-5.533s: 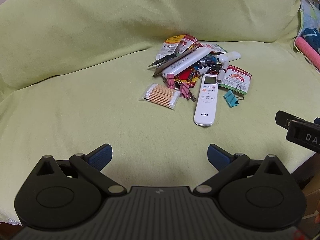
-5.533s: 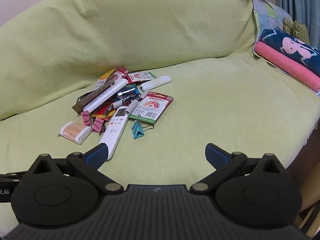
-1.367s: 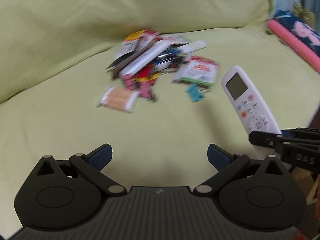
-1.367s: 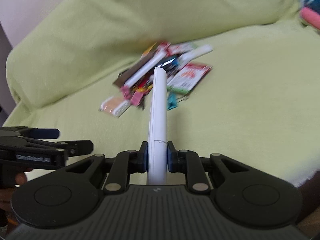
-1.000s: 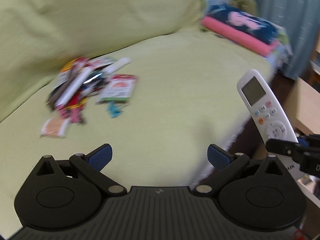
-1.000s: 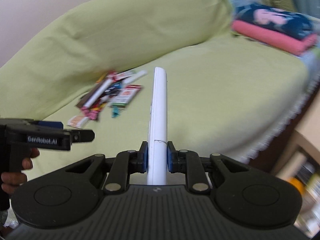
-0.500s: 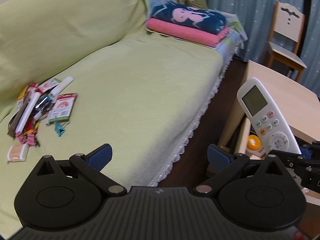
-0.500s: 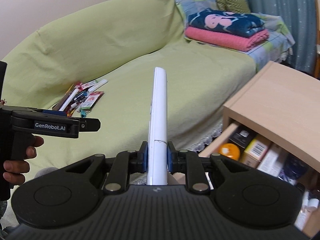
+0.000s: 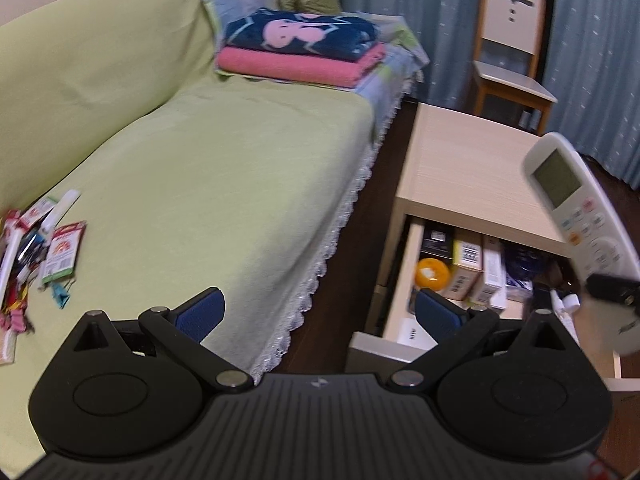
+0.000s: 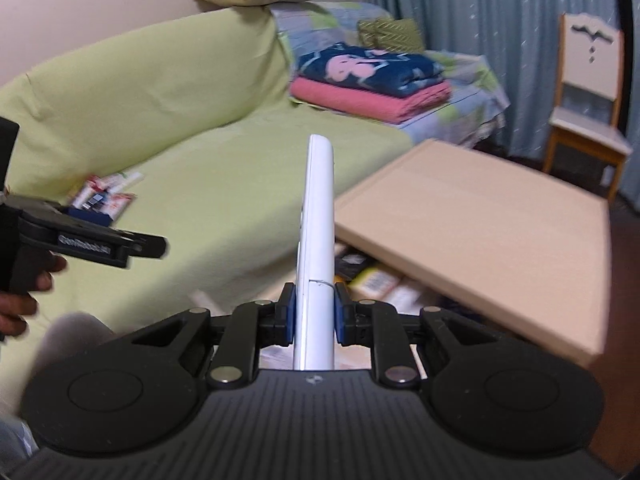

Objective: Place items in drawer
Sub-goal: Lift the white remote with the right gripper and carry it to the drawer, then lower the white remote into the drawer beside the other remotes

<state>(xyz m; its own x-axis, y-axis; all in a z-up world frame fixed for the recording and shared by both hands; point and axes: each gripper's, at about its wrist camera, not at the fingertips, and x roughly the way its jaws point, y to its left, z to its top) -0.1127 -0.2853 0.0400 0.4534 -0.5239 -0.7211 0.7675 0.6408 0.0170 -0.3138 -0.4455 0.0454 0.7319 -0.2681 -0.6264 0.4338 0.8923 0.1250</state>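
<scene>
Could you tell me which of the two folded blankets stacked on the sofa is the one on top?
The navy blanket with the pink figure is on top; the plain pink blanket lies beneath it, only its folded edge showing, at the far end of the sofa.

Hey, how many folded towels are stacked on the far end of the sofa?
2. A pink towel lies at the bottom, and a navy towel with a pink pattern sits on top of it. Others could be hidden beneath the stack.
</scene>
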